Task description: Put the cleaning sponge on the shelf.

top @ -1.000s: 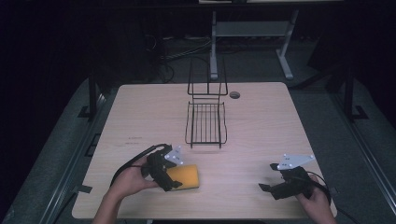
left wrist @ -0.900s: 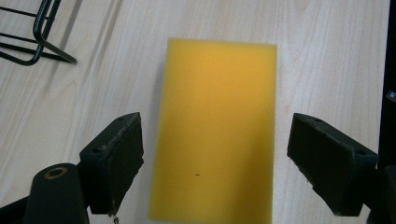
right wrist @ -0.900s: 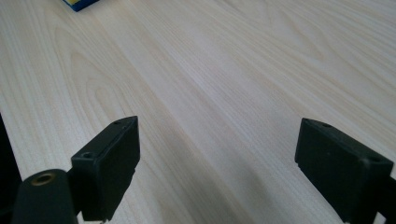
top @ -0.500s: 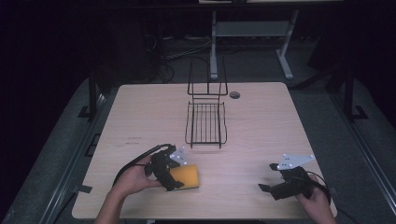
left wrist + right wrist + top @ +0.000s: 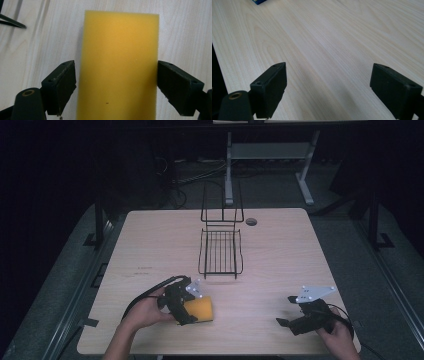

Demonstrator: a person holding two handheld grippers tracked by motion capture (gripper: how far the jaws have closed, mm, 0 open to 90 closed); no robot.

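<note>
The left gripper [image 5: 192,307] lies over the near-left side of a yellow sponge [image 5: 201,308], which extends past its fingers. The right gripper [image 5: 286,311] rests on bare table [image 5: 280,255].

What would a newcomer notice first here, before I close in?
The yellow sponge lies flat on the table's near left, between the open jaws of the left gripper. Behind it, mid-table, stands a black wire rack. The right gripper sits open at the near right.

My pale wooden table [image 5: 280,255] carries a black wire rack [image 5: 220,251] near its far middle, and a yellow sponge [image 5: 199,309] lies flat near my left edge
</note>
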